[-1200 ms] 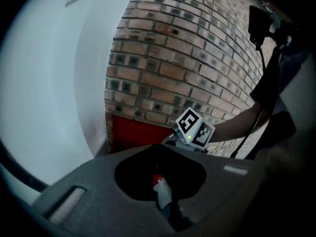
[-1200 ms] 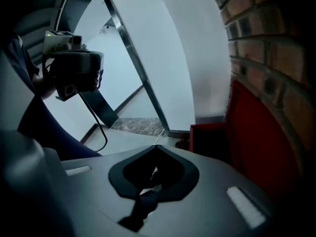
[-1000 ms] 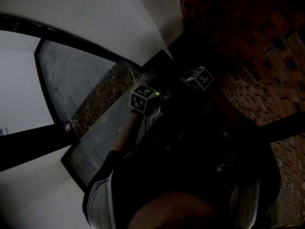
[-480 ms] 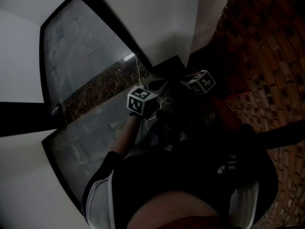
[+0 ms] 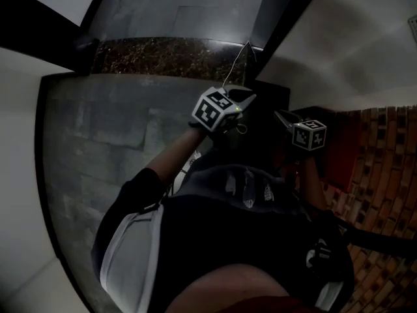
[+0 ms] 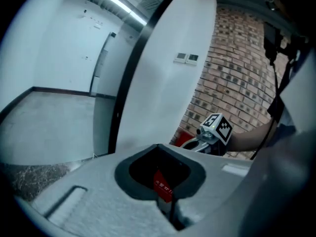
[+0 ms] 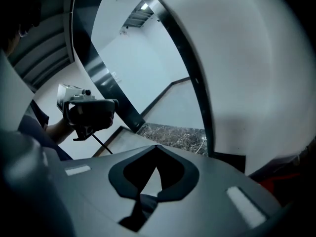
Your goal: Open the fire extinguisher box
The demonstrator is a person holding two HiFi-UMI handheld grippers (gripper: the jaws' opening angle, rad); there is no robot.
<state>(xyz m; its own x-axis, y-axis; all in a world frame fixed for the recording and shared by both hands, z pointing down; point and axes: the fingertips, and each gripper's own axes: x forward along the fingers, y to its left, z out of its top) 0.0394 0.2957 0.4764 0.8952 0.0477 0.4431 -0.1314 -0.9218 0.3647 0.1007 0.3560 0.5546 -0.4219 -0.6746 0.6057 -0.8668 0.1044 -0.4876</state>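
Hovering near a brick wall (image 6: 232,73), left gripper (image 6: 158,147) fingers pressed together, right gripper (image 7: 158,147) fingers likewise closed

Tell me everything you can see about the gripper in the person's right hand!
The right gripper looks grey and made of matte plastic. Its two jaws are shut, their tips meeting with a diamond-shaped hole behind them, and nothing is held between them. A white cube with black square markers sits on top. The person's right hand holds it up in the air near the brick wall, pointing forward and a little downward. It touches nothing else.
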